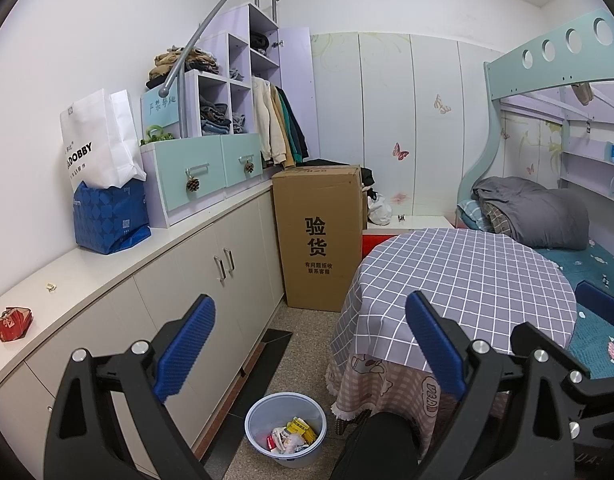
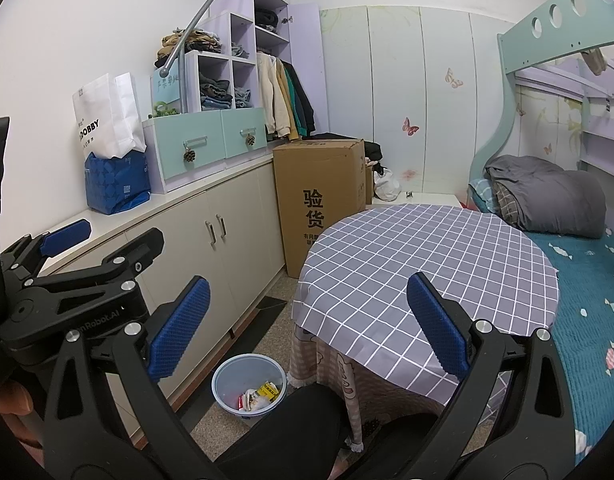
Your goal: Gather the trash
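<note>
Because both tools are empty and raised above the floor, this looks like a pause between pickups; the lines below say why things sit as they do.

Left hand-held gripper (image 1: 307, 344): jaws spread wide with nothing between the blue pads (image 1: 185, 346); it is held level and looks over the bin, probably so the person can search the room.

Right hand-held gripper (image 2: 305, 326): also wide apart and holding nothing; it hangs over the near edge of the round table (image 2: 427, 256), which is covered with a checked cloth and carries no trash that I can see.

Trash bin (image 1: 285, 430): a pale plastic bucket on the floor, between the cabinet doors and the table skirt; it already holds wrappers, a yellow packet and white crumpled paper; I judge it stands there so both tools can drop into it easily.

Red wrapper (image 1: 13, 322): crumpled, lying alone on the desk (image 1: 119, 256) at the far left, well apart from the bin; this seems the next thing to collect, and the left tool is nearer.

Small scrap (image 1: 50, 287): a little pale piece on the same desk, beyond the wrapper; too small to tell what it is.

Risk: the wrapper is light and flat, so the pads may slide over it.
</note>
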Motion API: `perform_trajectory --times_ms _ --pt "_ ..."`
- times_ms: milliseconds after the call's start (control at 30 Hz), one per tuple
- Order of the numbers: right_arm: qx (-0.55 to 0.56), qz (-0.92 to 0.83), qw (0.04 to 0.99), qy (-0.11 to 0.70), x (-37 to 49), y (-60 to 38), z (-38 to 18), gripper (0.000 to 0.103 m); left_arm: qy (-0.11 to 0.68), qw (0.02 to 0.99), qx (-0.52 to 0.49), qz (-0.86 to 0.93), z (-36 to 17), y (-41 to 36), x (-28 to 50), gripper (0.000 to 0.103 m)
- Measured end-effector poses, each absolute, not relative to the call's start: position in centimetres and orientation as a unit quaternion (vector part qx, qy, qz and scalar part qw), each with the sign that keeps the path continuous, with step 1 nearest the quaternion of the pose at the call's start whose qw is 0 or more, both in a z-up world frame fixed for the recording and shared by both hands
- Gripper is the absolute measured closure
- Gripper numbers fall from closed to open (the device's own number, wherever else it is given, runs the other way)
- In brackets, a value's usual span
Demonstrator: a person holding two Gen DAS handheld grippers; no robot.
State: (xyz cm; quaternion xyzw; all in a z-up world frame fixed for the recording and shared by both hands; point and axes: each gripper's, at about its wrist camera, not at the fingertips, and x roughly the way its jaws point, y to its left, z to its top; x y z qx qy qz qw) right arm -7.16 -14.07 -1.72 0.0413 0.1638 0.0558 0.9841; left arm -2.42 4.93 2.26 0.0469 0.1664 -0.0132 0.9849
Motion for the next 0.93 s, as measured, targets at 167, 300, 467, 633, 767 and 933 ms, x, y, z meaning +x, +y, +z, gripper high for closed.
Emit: perform_trajectory --times_ms 167,300,467,633,767,933 --pt "0.042 0.055 0.984 0.166 -7.1 -14.2 -2.0 0.006 0.167 0.985 0.047 -0.014 2.2 4.9 -2.4 0.009" --pt "0.044 0.056 0.983 0.169 -7.0 -14.4 -2.2 0.006 0.17 0.984 0.05 -0.014 2.2 5.1 -2.2 0.009" --pt "0.047 0.057 0.982 0.173 -6.8 -14.8 -2.5 0.006 0.174 0.983 0.052 -0.016 2.1 5.1 -1.7 0.009" --pt "0.055 0.057 0.98 0.183 -6.0 -15.5 -3.1 0.006 0.181 0.982 0.056 -0.015 1.7 5.1 -1.2 0.009" --pt "0.063 0.056 0.978 0.192 -5.1 -16.2 -3.7 0.006 0.191 0.979 0.062 -0.015 0.9 4.9 -0.6 0.009" --pt "0.078 0.054 0.972 0.216 -3.6 -17.6 -5.6 0.006 0.213 0.975 0.065 -0.012 -0.5 4.3 0.8 0.009"
